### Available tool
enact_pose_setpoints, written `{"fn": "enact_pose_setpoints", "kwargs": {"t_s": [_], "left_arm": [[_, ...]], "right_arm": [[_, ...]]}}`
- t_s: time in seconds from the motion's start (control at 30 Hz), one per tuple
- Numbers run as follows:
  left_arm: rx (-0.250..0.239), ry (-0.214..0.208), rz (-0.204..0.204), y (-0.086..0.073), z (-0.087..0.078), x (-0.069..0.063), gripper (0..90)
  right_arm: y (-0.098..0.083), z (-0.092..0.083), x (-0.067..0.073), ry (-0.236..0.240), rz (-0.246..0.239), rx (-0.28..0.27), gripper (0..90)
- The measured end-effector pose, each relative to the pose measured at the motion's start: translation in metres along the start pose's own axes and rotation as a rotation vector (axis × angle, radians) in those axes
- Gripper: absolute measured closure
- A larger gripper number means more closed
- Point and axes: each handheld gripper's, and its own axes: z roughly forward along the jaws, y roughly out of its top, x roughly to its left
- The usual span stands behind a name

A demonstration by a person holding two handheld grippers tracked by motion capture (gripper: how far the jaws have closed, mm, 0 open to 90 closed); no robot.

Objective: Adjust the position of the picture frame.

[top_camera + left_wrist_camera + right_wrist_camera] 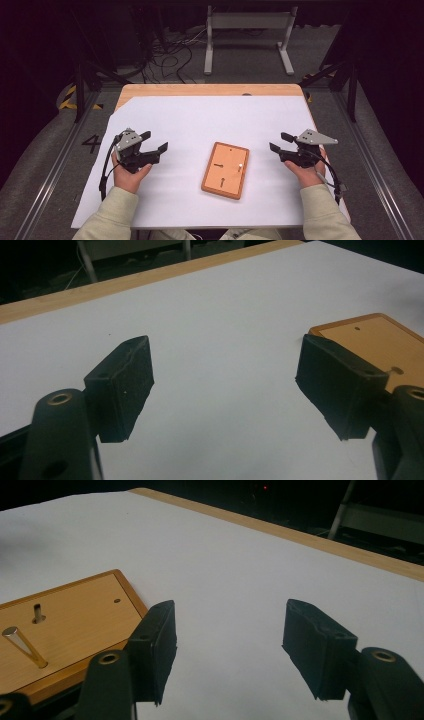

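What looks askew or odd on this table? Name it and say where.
The wooden board lies turned at an angle to the table's edges, between both open grippers. One metal pin on it leans, while the other peg stands upright. The white sheet's far-left corner looks cut off.

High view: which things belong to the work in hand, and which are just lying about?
In the job:
- wooden board with its upright pegs
- left tongs, open
- right tongs, open

Lying about:
- white sheet
- grey stand
- floor cables
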Motion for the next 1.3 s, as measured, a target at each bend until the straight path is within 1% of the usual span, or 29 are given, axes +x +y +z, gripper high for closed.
{"fn": "enact_pose_setpoints", "kwargs": {"t_s": [0.1, 0.2, 0.33, 0.47, 0.53, 0.63, 0.77, 0.8, 0.87, 0.93, 1.03, 1.07, 1.1, 1.13, 1.17, 1.2, 1.3], "left_arm": [[0.008, 0.001, 0.004, 0.000, 0.000, -0.001, 23.2], [0.003, 0.000, -0.001, 0.000, 0.000, -0.001, 23.4], [-0.003, -0.006, -0.007, 0.001, 0.001, 0.000, 23.6], [-0.010, -0.008, -0.012, 0.001, 0.001, 0.000, 23.9], [-0.005, -0.009, -0.008, 0.002, 0.000, 0.000, 24.1], [-0.006, -0.010, -0.009, 0.002, 0.000, -0.002, 24.8], [0.001, -0.012, -0.011, 0.003, 0.000, -0.003, 25.6], [0.007, -0.019, -0.006, 0.003, -0.001, -0.005, 26.2], [0.006, -0.030, 0.013, 0.004, -0.002, -0.010, 28.8], [0.010, -0.037, 0.029, 0.005, -0.003, -0.013, 29.9], [0.010, -0.054, 0.031, 0.005, -0.005, -0.015, 32.4], [0.011, -0.055, 0.034, 0.006, -0.006, -0.015, 32.4], [0.011, -0.054, 0.033, 0.006, -0.006, -0.015, 32.4], [0.011, -0.054, 0.033, 0.006, -0.006, -0.015, 32.4], [0.012, -0.057, 0.028, 0.006, -0.007, -0.015, 32.4], [0.012, -0.057, 0.027, 0.006, -0.007, -0.015, 32.4], [0.013, -0.060, 0.026, 0.006, -0.008, -0.014, 32.5]], "right_arm": [[0.000, -0.002, -0.001, 0.003, 0.006, -0.003, 38.4], [0.000, -0.003, -0.001, 0.002, 0.010, 0.001, 38.3], [0.000, -0.004, -0.002, -0.005, 0.009, 0.003, 37.7], [0.001, -0.006, 0.000, -0.002, 0.008, 0.002, 37.5], [0.001, -0.008, 0.000, -0.004, -0.001, 0.001, 37.5], [0.003, -0.010, 0.001, 0.001, -0.001, -0.006, 38.1], [0.005, -0.011, 0.003, 0.005, -0.002, 0.019, 41.3], [0.006, -0.012, 0.004, 0.020, -0.008, 0.029, 46.3], [0.008, -0.014, 0.006, 0.037, -0.009, 0.053, 52.7], [0.010, -0.015, 0.008, 0.052, -0.024, 0.073, 61.2], [0.013, -0.017, 0.011, 0.083, -0.044, 0.093, 72.0], [0.013, -0.017, 0.012, 0.088, -0.050, 0.099, 74.9], [0.015, -0.018, 0.013, 0.104, -0.056, 0.108, 79.1], [0.015, -0.018, 0.013, 0.104, -0.056, 0.108, 79.1], [0.017, -0.020, 0.015, 0.115, -0.069, 0.118, 85.6], [0.018, -0.021, 0.016, 0.120, -0.073, 0.121, 88.9], [0.022, -0.023, 0.018, 0.144, -0.082, 0.133, 90.0]]}}
